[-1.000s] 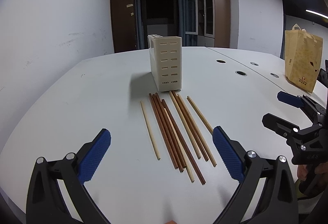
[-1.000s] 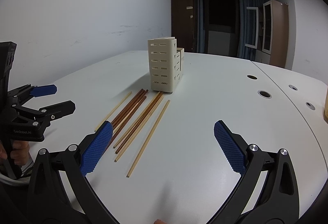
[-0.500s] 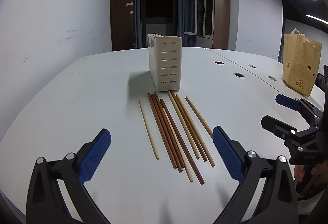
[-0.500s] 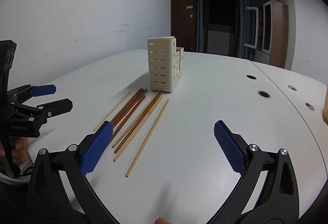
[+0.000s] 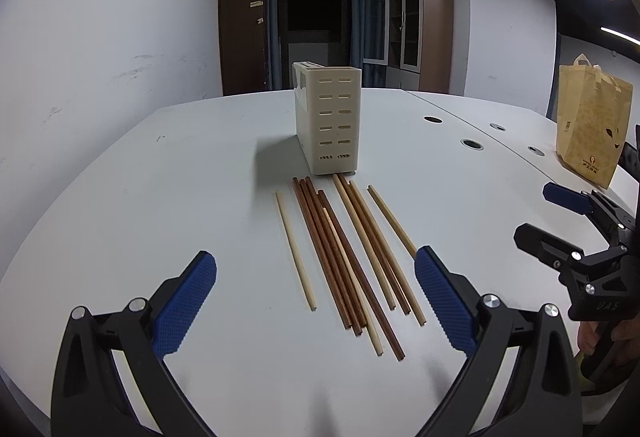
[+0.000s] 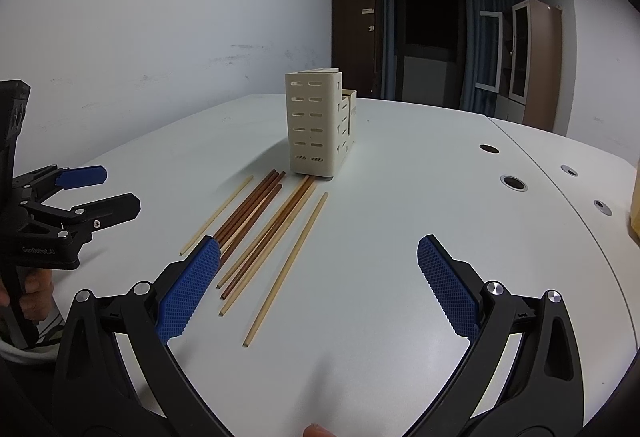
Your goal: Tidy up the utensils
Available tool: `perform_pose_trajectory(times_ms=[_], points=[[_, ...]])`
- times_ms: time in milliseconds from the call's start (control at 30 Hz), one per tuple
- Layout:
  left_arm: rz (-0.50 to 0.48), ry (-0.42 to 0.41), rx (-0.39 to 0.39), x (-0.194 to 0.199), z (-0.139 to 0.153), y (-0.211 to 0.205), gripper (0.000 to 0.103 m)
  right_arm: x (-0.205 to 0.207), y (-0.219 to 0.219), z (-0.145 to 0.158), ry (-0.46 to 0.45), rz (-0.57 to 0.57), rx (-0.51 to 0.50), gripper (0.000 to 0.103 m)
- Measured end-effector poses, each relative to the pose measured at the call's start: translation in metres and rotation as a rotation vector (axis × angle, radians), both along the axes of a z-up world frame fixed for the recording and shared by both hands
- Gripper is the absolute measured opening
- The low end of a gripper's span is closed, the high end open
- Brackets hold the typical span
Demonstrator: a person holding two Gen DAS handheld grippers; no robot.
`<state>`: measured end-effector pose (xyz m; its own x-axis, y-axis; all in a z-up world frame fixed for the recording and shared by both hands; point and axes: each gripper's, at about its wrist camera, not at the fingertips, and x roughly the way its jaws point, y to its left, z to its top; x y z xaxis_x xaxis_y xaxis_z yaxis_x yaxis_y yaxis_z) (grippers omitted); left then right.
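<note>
Several wooden chopsticks (image 5: 344, 249), some dark brown and some pale, lie side by side on the white table (image 5: 160, 197) in front of a cream slotted utensil holder (image 5: 330, 125). My left gripper (image 5: 316, 301) is open and empty, hovering just short of the chopsticks' near ends. My right gripper (image 6: 318, 289) is open and empty, to the right of the chopsticks (image 6: 264, 233); the holder (image 6: 316, 131) stands beyond them. Each gripper shows in the other's view: the right one (image 5: 560, 221) and the left one (image 6: 92, 193), both open.
A brown paper bag (image 5: 592, 137) stands at the table's right side. Round cable holes (image 6: 514, 181) run along the table's seam on the right. A white wall (image 5: 100, 57) borders the table's left; cabinets stand at the back.
Both grippers have drifted slightly; the left view now sits a little closer to the chopsticks. Jaws stay open. Nothing on the table has moved.
</note>
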<state>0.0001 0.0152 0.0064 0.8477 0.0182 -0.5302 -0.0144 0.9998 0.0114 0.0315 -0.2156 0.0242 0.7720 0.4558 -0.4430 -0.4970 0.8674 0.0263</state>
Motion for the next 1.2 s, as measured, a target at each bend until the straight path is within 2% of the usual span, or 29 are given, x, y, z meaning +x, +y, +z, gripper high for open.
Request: perform_pose_trajectory(times_ms=[167, 500, 667, 767, 900, 967, 1067, 1133, 1200], points=[[0.014, -0.012, 0.033, 0.008, 0.008, -0.003, 0.098, 0.008, 0.000, 0.000, 0.018, -0.010, 0.002, 0.095], [0.044, 0.089, -0.031, 0.046, 0.007, 0.018, 0.098, 0.036, 0.010, 0.005, 0.091, -0.012, -0.031, 0.095], [0.047, 0.121, -0.014, 0.064, 0.006, 0.023, 0.098, 0.056, 0.019, 0.006, 0.153, 0.001, -0.066, 0.095], [0.002, 0.159, -0.073, 0.077, 0.005, 0.030, 0.098, 0.070, 0.025, 0.007, 0.167, 0.003, -0.086, 0.095], [-0.010, 0.193, -0.089, 0.092, 0.008, 0.035, 0.098, 0.087, 0.032, 0.009, 0.192, 0.010, -0.105, 0.095], [-0.005, 0.212, -0.073, 0.102, 0.009, 0.037, 0.098, 0.096, 0.037, 0.011, 0.199, 0.009, -0.126, 0.095], [0.007, 0.233, -0.056, 0.117, 0.009, 0.040, 0.098, 0.115, 0.041, 0.009, 0.288, 0.022, -0.107, 0.095], [0.032, 0.241, -0.034, 0.126, 0.010, 0.042, 0.098, 0.120, 0.048, 0.010, 0.264, -0.007, -0.160, 0.095], [0.037, 0.235, -0.007, 0.132, 0.014, 0.041, 0.098, 0.127, 0.055, 0.010, 0.278, -0.007, -0.176, 0.094]])
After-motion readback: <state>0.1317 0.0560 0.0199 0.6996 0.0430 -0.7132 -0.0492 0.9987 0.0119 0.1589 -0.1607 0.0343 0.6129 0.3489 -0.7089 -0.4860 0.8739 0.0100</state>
